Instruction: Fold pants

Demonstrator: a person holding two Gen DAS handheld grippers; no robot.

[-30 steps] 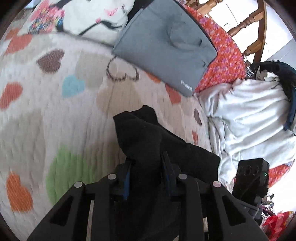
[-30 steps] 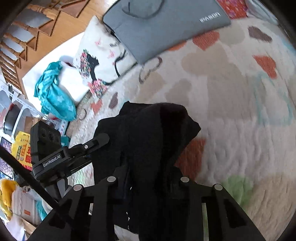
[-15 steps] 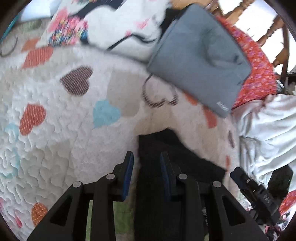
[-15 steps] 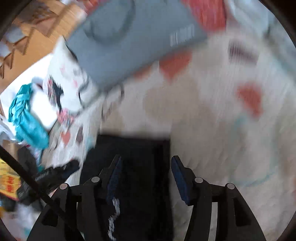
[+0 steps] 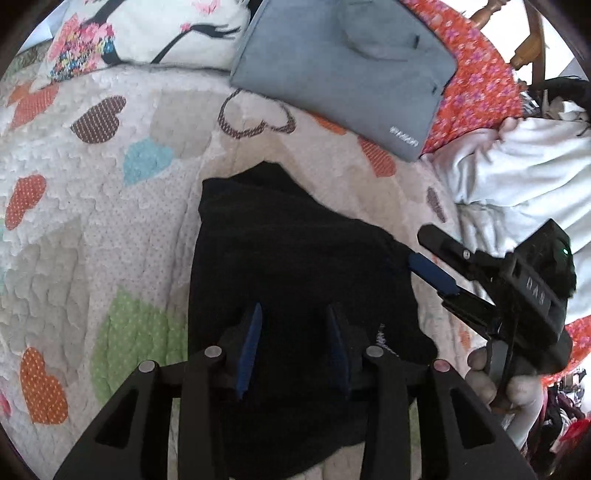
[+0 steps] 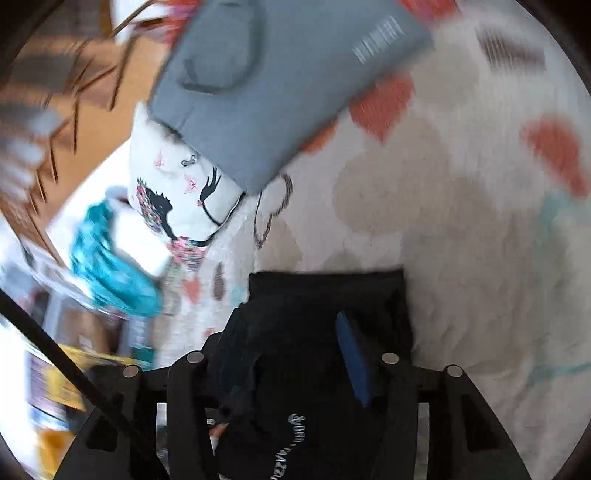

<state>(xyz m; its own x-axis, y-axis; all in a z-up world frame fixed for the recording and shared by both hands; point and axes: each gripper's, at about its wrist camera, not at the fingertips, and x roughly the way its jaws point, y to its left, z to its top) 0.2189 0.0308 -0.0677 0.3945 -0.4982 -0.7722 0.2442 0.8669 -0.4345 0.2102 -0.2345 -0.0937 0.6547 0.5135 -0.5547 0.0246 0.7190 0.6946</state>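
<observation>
The black pants [image 5: 295, 266] lie folded in a flat pile on the heart-patterned quilt [image 5: 110, 221]. My left gripper [image 5: 293, 314] is open just above the near part of the pants, holding nothing. My right gripper [image 5: 421, 247] shows at the right of the left wrist view, its blue pads [image 5: 432, 273] apart at the pants' right edge. In the right wrist view the pants [image 6: 325, 302] lie between my open right gripper's fingers [image 6: 284, 325]; the view is blurred and its left finger is mostly hidden by cloth.
A folded grey garment [image 5: 343, 70] lies beyond the pants, partly on a white printed pillow [image 5: 147, 33]. A red floral cloth [image 5: 480, 74] and a heap of white clothing [image 5: 524, 177] lie at the right. Teal cloth [image 6: 107, 266] lies off the bed.
Both grippers were shut on the raised black pants. They lowered them onto the quilt and opened; the pants now lie flat and folded.
</observation>
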